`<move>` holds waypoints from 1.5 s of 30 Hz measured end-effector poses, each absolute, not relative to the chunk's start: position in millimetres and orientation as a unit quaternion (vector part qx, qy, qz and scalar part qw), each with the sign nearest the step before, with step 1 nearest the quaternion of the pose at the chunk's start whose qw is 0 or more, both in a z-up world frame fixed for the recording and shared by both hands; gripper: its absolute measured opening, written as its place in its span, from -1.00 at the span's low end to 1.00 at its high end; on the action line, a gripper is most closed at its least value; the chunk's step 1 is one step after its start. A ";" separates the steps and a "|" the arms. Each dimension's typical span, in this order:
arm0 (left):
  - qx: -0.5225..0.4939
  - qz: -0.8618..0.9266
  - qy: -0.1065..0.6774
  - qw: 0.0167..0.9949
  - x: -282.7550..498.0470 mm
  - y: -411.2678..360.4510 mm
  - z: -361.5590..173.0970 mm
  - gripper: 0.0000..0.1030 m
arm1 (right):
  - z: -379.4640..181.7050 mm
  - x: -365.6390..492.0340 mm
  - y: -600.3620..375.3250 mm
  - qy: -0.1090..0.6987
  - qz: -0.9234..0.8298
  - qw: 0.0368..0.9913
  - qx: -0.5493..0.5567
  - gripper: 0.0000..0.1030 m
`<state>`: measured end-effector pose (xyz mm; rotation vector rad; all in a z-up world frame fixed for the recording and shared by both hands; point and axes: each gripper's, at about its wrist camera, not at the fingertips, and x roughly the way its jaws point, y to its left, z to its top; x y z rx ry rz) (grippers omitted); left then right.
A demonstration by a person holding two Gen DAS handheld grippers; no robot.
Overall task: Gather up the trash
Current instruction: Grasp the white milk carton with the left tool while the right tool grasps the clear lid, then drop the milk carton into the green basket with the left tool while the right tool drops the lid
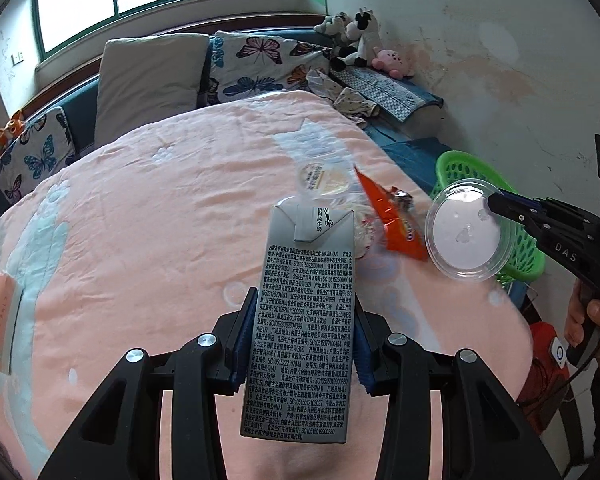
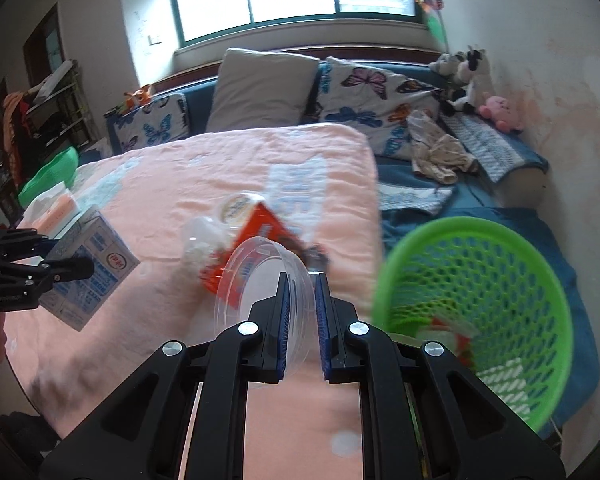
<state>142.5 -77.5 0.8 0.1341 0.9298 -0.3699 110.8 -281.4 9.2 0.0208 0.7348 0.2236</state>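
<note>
- Now left tool [image 1: 300, 344] clamped on grey milk carton [image 1: 306, 312], held above the pink bed [image 1: 148, 216]
- right tool [image 2: 302, 316] closed on rim of clear plastic lid [image 2: 260, 276], just beside green basket [image 2: 480, 292]
- orange wrapper [image 1: 388, 220], small cup [image 1: 324, 178] lying on bed, near basket
</note>
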 end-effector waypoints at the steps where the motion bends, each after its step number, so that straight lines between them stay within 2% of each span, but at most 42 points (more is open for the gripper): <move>1: 0.069 -0.184 0.445 0.874 141.9 -87.4 2.2 -0.21 | 9.9 108.5 -292.3 0.358 0.099 0.929 0.011 -0.74; 16: 0.090 -0.280 0.440 0.849 155.5 -216.9 14.4 -0.21 | -16.1 83.5 -411.8 0.371 -0.015 0.928 0.036 -0.73; 21: 0.090 -0.292 0.447 0.841 164.9 -249.8 11.2 -0.21 | -23.5 79.8 -430.7 0.373 -0.027 0.926 0.054 -0.66; 24: 0.082 -0.299 0.450 0.837 169.8 -261.8 8.3 -0.21 | -26.7 75.0 -439.7 0.372 -0.031 0.925 0.070 -0.50; 26: 0.081 -0.304 0.452 0.835 172.4 -271.8 6.4 -0.21 | -26.4 71.8 -444.6 0.369 -0.035 0.926 0.073 -0.26; 28: 0.079 -0.312 0.451 0.833 174.2 -280.7 4.7 -0.21 | -26.4 68.1 -448.1 0.365 -0.041 0.927 0.075 -0.20; 45: 0.050 -0.337 0.468 0.816 190.0 -317.1 -17.3 -0.20 | -20.7 61.5 -449.7 0.358 -0.042 0.929 0.081 -0.18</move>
